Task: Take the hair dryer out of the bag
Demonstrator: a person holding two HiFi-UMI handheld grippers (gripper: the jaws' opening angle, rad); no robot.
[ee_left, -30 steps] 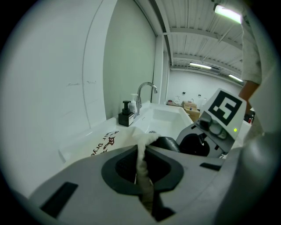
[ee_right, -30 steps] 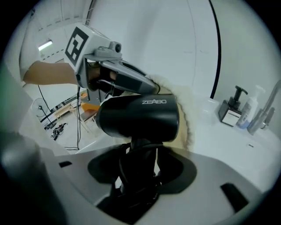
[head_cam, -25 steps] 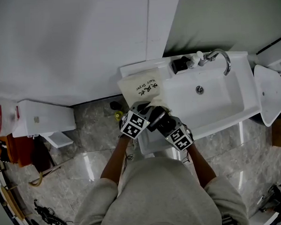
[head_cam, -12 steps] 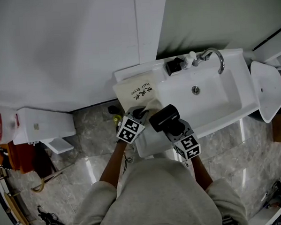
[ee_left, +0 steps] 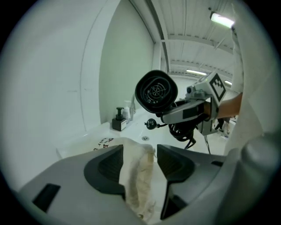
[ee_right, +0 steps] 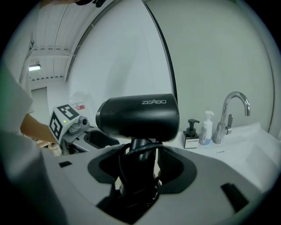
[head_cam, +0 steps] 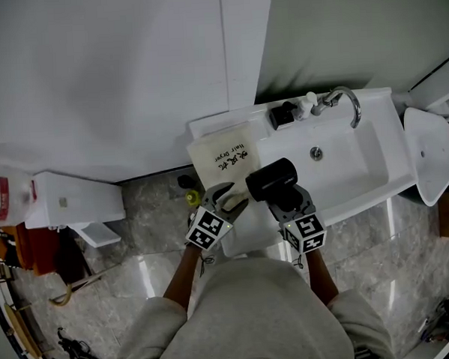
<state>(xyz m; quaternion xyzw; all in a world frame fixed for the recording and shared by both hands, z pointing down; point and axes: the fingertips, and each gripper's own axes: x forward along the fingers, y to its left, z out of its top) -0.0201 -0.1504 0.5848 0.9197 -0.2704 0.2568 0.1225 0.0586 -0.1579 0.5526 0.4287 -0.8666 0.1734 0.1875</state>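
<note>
jaws of your left gripper (ee_left: 139, 163) stand spread and have just been opening. the cloth rim of the bag (head_cam: 222, 154) lies loose between them, leaning on one pad, not pinched. jaws of your right gripper (ee_right: 139, 169) are clamped on the handle of the hair dryer (ee_right: 138, 116), with its black cord looped round the handle inside the grip.

reference all positions to the sink (head_cam: 351, 164), as seen in the head view:
- the hair dryer is clear of the bag and held in the air over the sink's left end, barrel level, handle down.
- the bag lies flat on the tabletop just left of the sink basin, printed side up, open end toward you.
- the left gripper sits at that open end, just beside the right gripper.
- a faucet (head_cam: 342, 100) and a black soap dispenser (head_cam: 283, 115) stand at the sink's rear rim.
</note>
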